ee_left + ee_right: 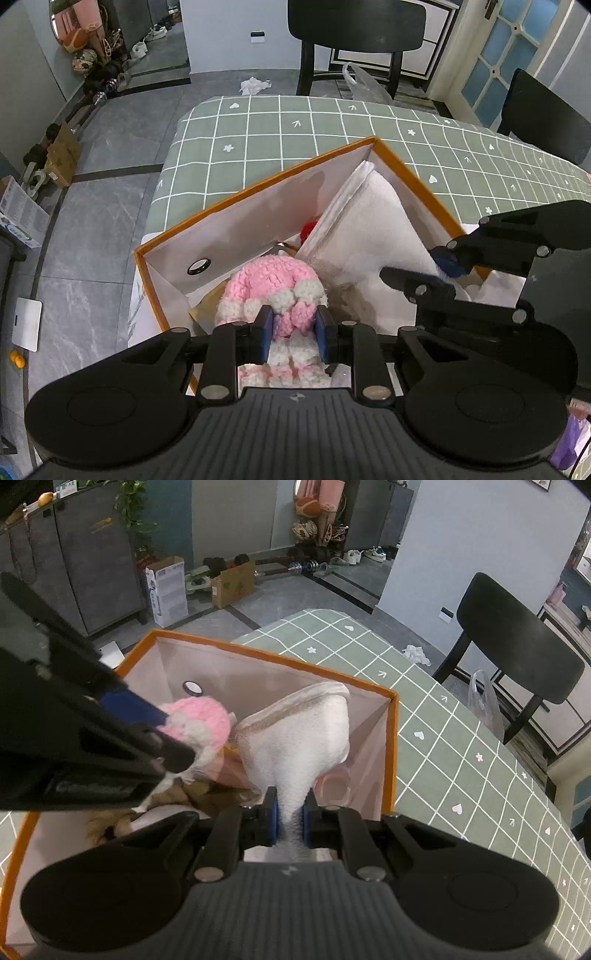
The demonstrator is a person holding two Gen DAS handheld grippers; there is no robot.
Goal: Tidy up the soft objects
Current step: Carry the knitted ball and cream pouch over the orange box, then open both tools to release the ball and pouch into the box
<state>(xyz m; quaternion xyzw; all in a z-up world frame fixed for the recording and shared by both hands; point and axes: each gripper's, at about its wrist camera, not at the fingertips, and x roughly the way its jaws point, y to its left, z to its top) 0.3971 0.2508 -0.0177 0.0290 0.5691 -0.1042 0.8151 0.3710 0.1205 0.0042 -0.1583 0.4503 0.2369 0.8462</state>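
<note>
An orange-rimmed fabric box (258, 188) with a white lining stands on the green checked table; it also shows in the right wrist view (258, 653). My left gripper (294, 325) is shut on a pink and white crocheted toy (273, 284) and holds it over the box; the toy also shows in the right wrist view (201, 723). My right gripper (290, 818) is shut on a folded white towel (306, 731) inside the box; the towel (373, 218) leans on the box's right wall. My right gripper (417, 269) shows at the right of the left wrist view.
Something red (308, 230) and a brown furry item (110, 819) lie in the box. The green checked tablecloth (295, 129) stretches beyond it. Black chairs (354, 33) (517, 653) stand at the table's far side. A clear plastic bag (484, 701) and crumpled white paper (255, 85) lie on the floor.
</note>
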